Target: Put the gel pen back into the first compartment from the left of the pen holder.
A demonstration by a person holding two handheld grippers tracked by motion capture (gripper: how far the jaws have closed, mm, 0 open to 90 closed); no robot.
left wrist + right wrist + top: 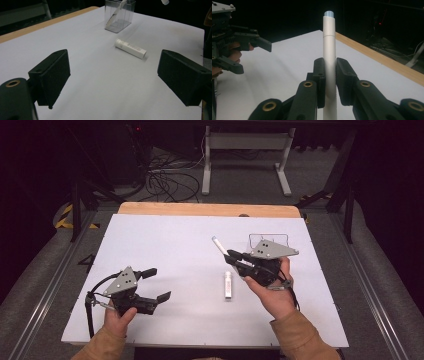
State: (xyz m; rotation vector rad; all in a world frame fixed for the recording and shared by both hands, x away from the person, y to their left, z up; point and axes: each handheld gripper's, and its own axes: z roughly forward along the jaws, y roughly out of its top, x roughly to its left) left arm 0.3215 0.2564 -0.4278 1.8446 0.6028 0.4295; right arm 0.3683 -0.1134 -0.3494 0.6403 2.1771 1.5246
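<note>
Two white tubes out: one clamped between jaws of right gripper, blue-capped white tube pointing up and away; second white tube lay flat on white table, long axis front-to-back. One clear box held what looked like third tube. Left gripper hovered, jaws spread wide.
</note>
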